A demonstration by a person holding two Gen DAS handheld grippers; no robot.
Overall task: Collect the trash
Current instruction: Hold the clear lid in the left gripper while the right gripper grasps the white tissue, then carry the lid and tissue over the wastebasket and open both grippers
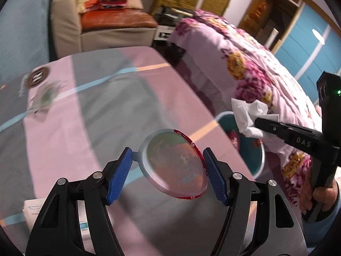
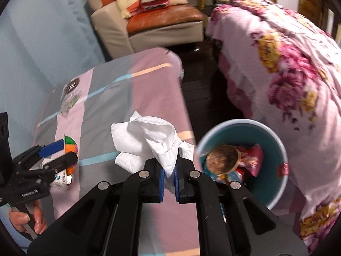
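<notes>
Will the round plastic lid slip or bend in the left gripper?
Probably stiff: the lid keeps its round shape between the left gripper's pads. Grip is only on its thin rim, so it could pivot or slip. It looks light.

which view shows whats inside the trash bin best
The right wrist view: it looks down into the teal bin, showing a round brown lid and pink wrappers inside. In the left wrist view the bin is mostly hidden behind the tissue and right gripper, so its contents are barely visible.
</notes>
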